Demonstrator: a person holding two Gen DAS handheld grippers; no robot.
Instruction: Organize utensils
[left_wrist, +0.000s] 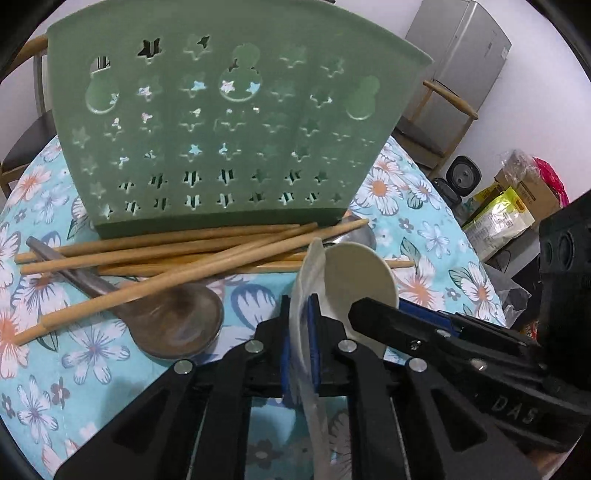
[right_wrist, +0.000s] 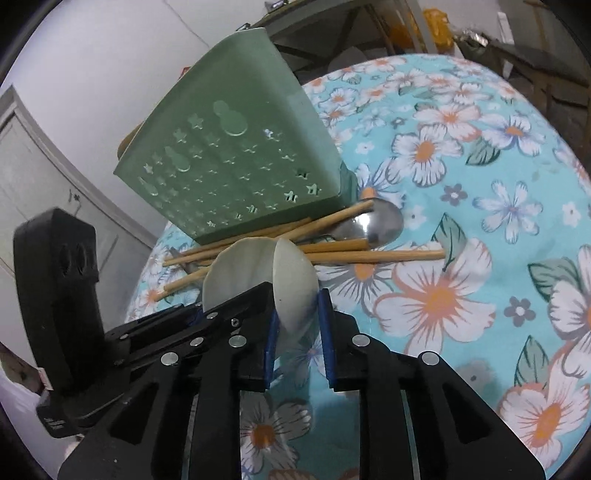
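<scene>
Chopsticks (left_wrist: 166, 254) crowd holder's (left_wrist: 229, 122) base edge; tablecloth (right_wrist: 480, 221) rightward lies open.

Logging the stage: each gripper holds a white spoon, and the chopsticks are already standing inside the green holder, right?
Not quite. The chopsticks still lie on the tablecloth in front of the green holder, as the left wrist view shows. Left gripper and right gripper each hold a white spoon.

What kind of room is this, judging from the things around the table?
Probably a home dining or kitchen area: a round table with a floral cloth, a silver refrigerator against the wall, wooden chairs, and chopsticks and spoons lying before a green utensil holder.
</scene>
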